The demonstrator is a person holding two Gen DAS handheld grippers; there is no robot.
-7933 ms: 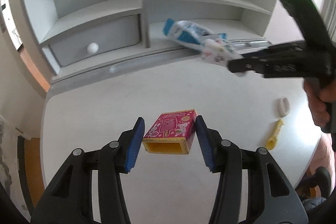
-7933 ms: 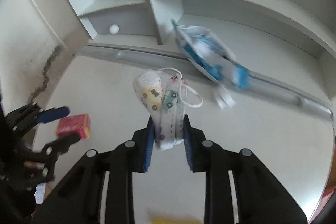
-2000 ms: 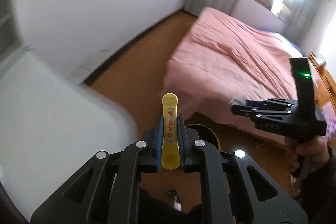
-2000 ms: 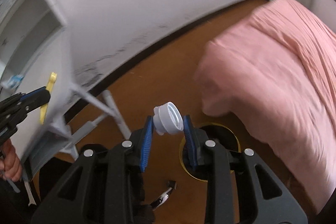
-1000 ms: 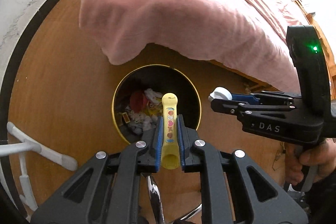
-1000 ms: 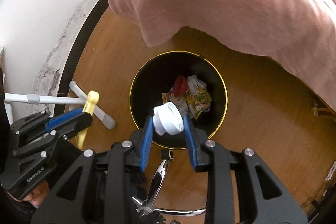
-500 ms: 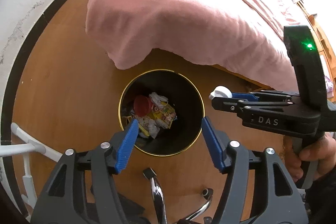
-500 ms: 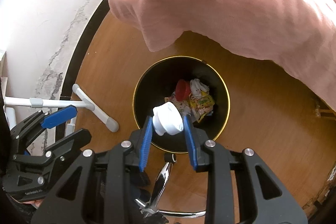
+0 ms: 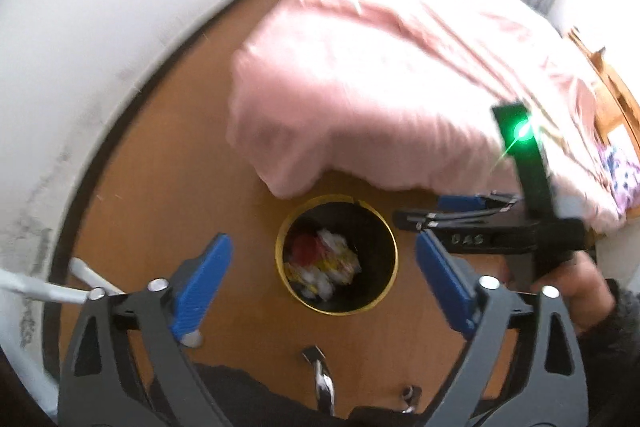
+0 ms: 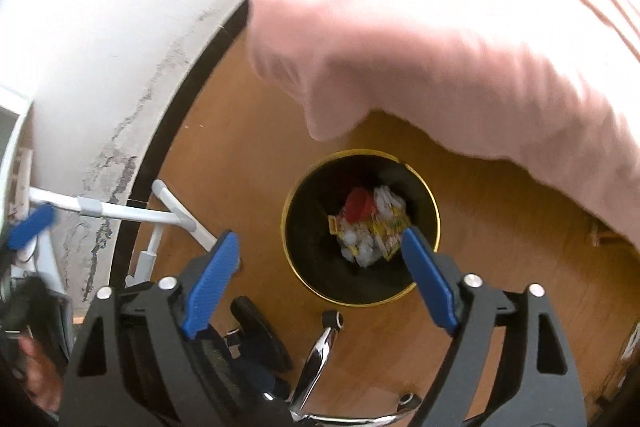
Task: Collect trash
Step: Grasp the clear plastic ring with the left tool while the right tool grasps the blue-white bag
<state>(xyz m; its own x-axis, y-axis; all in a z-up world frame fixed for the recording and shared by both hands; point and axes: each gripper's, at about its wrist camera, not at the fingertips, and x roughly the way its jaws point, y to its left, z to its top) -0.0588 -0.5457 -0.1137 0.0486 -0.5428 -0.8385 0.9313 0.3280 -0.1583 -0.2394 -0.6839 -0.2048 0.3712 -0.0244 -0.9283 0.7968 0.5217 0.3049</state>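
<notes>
A pink bedspread (image 9: 400, 83) hangs over the wooden floor (image 10: 248, 155), its corner just beside the black, gold-rimmed bin (image 9: 390, 227); the trash (image 10: 370, 225), a red piece among white and yellow scraps, lies at the bottom of the bin; the left gripper (image 9: 322, 277) and the right gripper (image 10: 318, 275) point down at the bin, their jaws just opened wide, nothing between them.

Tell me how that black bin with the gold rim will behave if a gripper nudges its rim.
The bin probably slides or tips easily: it stands free on smooth wood floor. It looks light, since only a small heap of wrappers lies at its bottom. The round rim gives a nudge little to catch, so it may turn away.
</notes>
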